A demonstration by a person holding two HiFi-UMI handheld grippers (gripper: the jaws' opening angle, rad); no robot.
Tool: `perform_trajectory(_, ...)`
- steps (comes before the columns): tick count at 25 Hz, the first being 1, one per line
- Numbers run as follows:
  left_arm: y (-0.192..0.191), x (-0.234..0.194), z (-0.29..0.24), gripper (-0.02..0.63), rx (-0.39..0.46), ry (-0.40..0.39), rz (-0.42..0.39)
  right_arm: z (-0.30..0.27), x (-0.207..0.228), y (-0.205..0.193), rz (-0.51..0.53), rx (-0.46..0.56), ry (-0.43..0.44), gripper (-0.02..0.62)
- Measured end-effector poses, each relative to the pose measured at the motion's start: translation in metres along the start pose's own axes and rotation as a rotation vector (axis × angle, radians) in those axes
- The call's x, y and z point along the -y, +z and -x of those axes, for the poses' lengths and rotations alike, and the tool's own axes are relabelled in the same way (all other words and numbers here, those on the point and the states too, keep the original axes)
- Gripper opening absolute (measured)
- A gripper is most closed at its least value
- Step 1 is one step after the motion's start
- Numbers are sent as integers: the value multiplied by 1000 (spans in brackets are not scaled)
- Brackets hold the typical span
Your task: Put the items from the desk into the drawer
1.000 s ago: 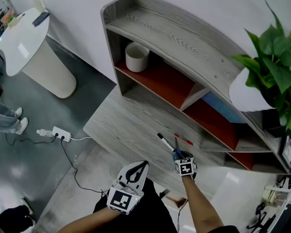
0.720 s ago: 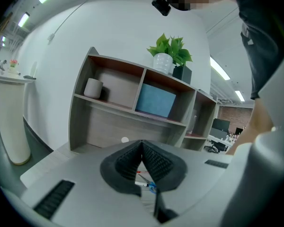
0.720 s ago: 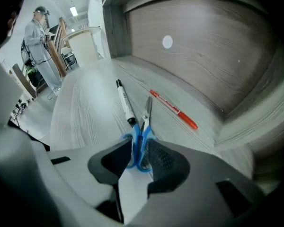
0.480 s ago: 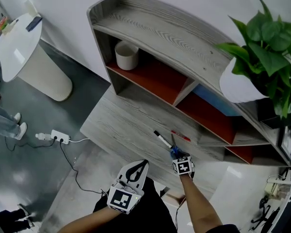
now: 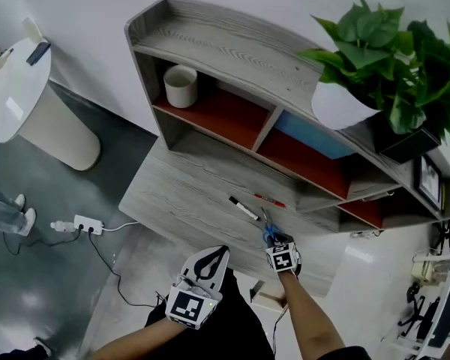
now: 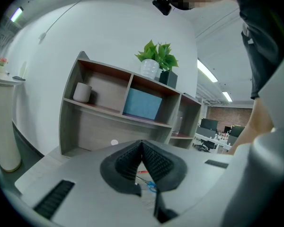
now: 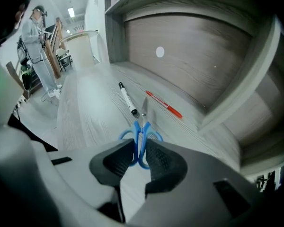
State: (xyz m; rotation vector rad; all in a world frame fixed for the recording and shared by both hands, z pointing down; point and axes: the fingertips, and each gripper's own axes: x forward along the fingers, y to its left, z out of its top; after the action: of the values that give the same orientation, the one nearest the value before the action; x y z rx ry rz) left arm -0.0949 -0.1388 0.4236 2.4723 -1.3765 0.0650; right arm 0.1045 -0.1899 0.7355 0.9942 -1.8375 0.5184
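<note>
— Well, where are the blue-handled scissors [image 7: 141,137]?
— Low in the middle of the right gripper view, over the grey wooden desk [image 5: 176,201]. The right gripper [image 7: 141,161] has its jaws clamped on the handle loops.
— Which way do they point?
— Their long axis runs up the frame, with the closed blades tipped toward the top. The black marker [image 7: 128,98] lies just left of the tip and the red pen [image 7: 164,105] just right.
— And the left gripper [image 6: 142,144]?
— Its jaws are together with nothing between them, at the bottom centre of the head view, off the desk's near edge.
</note>
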Motion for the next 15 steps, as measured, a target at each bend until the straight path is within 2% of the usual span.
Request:
perform_trajectory(8,-2,29,42,12,34,-100,-23,62,-18,-28,-48,33,-127,94)
perform_trajectory(15,-14,56,78,12,52,-152,-4,109,-47,-69,-99,71,-177,94)
